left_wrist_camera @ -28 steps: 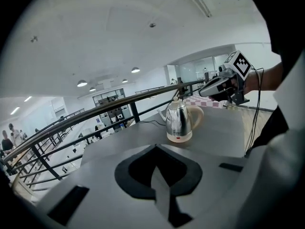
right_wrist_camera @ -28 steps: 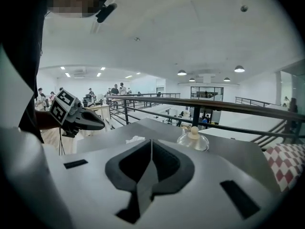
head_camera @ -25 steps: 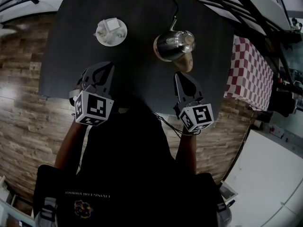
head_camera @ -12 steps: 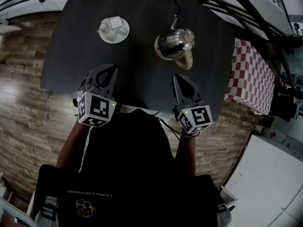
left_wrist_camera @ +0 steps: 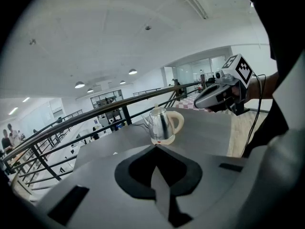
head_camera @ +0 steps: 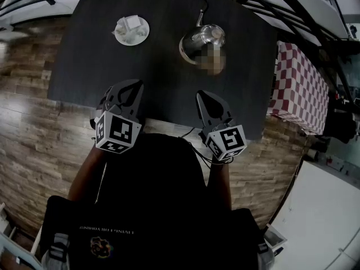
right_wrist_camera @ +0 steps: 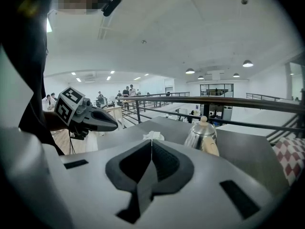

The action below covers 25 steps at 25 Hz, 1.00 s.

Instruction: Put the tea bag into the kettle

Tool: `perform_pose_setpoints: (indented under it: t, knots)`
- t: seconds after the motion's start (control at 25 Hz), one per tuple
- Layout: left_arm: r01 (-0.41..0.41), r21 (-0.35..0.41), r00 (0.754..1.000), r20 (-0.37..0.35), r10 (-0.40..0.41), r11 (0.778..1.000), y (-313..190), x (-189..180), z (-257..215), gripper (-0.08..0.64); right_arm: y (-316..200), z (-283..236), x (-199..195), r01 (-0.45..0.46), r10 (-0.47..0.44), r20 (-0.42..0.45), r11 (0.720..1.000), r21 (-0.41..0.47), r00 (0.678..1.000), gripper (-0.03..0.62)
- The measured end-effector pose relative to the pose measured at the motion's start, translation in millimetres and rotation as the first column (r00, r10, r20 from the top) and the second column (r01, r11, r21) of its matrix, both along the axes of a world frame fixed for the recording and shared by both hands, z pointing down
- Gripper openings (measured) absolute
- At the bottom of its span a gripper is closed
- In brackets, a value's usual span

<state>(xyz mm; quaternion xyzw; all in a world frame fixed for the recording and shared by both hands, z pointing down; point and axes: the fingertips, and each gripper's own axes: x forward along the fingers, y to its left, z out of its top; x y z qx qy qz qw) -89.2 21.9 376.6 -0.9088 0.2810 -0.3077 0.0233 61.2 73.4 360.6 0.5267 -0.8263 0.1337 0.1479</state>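
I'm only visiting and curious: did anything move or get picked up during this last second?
The left gripper and right gripper both drew back from the shiny steel kettle and the small white plate of white tea bags, toward the near edge of the dark table, edging closer together. Nothing was taken hold of or let go. Their fingers stayed shut and empty; kettle and plate stayed put.
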Motion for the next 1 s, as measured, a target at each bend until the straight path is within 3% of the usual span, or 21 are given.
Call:
perform_pose_setpoints:
  t: [0.52,1.0]
  knots:
    - [0.018,-0.003,1.0,0.011,-0.018,1.0,75.9,14.8,-2.4,0.005,58.2,5.6,-10.9,0.087,-0.087,0.048,0.996,-0.001,0.995,0.018]
    - [0.037,-0.001,0.999,0.024,-0.037,0.999,145.1,14.7,6.6,0.005,123.4,13.6,-18.6,0.157,-0.157,0.028,0.988,0.009,0.987,0.017]
